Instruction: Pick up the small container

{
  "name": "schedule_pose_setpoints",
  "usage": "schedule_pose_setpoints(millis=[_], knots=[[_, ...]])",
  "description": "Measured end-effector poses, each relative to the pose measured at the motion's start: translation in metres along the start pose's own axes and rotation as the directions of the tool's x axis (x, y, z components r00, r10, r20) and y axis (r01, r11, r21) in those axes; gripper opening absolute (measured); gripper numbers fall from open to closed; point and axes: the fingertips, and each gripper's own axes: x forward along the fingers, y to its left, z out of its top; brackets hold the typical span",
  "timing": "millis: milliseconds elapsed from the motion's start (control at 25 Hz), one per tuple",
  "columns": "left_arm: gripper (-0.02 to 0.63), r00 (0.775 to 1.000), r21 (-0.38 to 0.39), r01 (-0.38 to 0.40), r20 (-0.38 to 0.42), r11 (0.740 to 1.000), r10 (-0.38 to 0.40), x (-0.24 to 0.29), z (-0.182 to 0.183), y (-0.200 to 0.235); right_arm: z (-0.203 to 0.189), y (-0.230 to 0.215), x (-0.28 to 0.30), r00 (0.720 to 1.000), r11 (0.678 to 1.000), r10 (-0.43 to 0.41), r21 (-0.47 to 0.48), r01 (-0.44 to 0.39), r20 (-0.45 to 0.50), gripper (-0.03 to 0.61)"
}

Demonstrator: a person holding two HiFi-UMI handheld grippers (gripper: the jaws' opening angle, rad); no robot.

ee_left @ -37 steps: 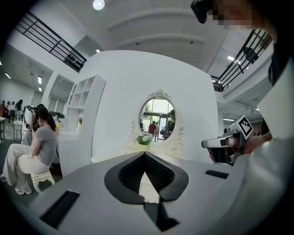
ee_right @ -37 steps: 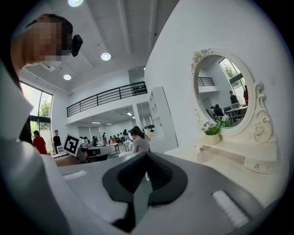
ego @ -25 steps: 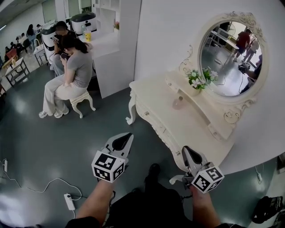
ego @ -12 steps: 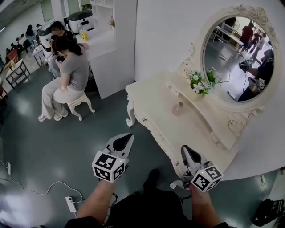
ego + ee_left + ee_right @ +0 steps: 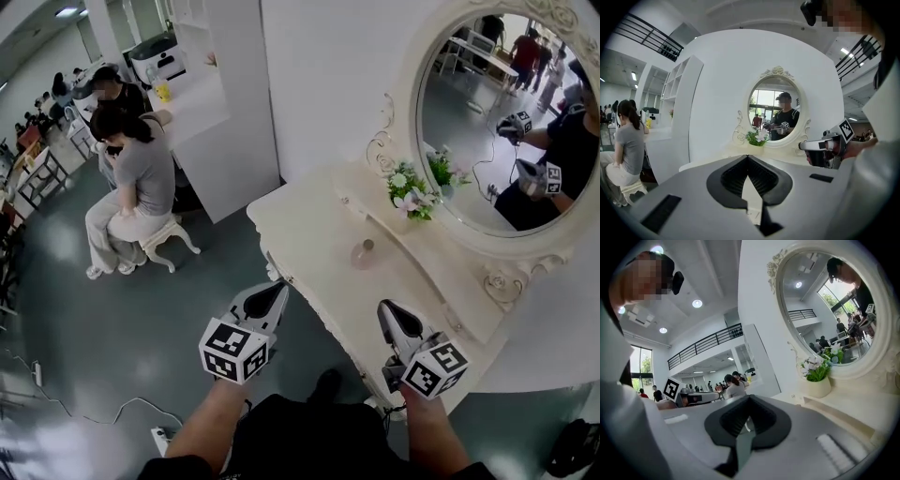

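Note:
The small container (image 5: pixel 364 253), a pinkish glass bottle, stands on the cream dressing table (image 5: pixel 300 239), in front of the flower pot (image 5: pixel 410 192). My left gripper (image 5: pixel 278 286) hangs over the floor just off the table's near edge, shut and holding nothing. My right gripper (image 5: pixel 386 306) is over the table's front edge, short of the bottle and to its right. Its jaws look shut and hold nothing. The left gripper view has the shut jaws (image 5: pixel 748 157) pointing at the oval mirror (image 5: pixel 776 110). Those jaws hide the bottle there. In the right gripper view the jaws (image 5: pixel 749 398) meet.
A person sits on a small stool (image 5: pixel 155 234) to the left, another person behind. A white counter block (image 5: pixel 220 131) stands against the wall left of the table. A power strip (image 5: pixel 161 437) and cable lie on the floor. The mirror (image 5: pixel 506 112) reflects me and both grippers.
Both grippers have come forward to the dressing table, which now lies closer and larger in view. The jaws stay together, and the bottle has not moved on the table.

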Motion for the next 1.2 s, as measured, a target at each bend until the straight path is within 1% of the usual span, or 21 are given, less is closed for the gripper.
schedule_pose_setpoints(millis=[120,320,440,720,800,920,1200], knots=[[0.005,1.000,0.004,0.015,-0.011,1.000,-0.015,0.026,0.006,-0.004,0.009,-0.017,0.010,1.000,1.000,0.005,-0.005,-0.005,0.001,0.011],[0.005,0.998,-0.004,0.064,-0.022,0.998,-0.064,0.062,0.015,-0.007,0.020,-0.039,0.017,1.000,1.000,-0.022,-0.010,0.022,0.007,0.011],[0.005,0.994,0.011,0.106,-0.026,0.994,-0.106,0.085,0.021,-0.007,0.027,-0.051,0.023,0.999,0.999,-0.051,-0.006,0.051,0.017,0.011],[0.006,0.979,0.035,0.201,-0.048,0.979,-0.199,0.134,0.021,-0.009,0.031,-0.078,0.032,0.991,0.991,-0.133,0.002,0.133,0.015,0.011],[0.017,0.972,0.039,0.228,-0.058,0.973,-0.226,0.146,0.019,-0.010,0.030,-0.084,0.036,0.988,0.988,-0.156,0.006,0.156,0.009,0.011],[0.060,0.958,0.041,0.279,-0.079,0.959,-0.275,0.164,0.012,-0.013,0.027,-0.091,0.044,0.984,0.984,-0.180,0.014,0.180,-0.003,0.011],[0.110,0.925,0.060,0.368,-0.120,0.928,-0.359,0.206,-0.016,-0.022,0.016,-0.106,0.053,0.974,0.974,-0.223,0.024,0.223,-0.033,0.011]])
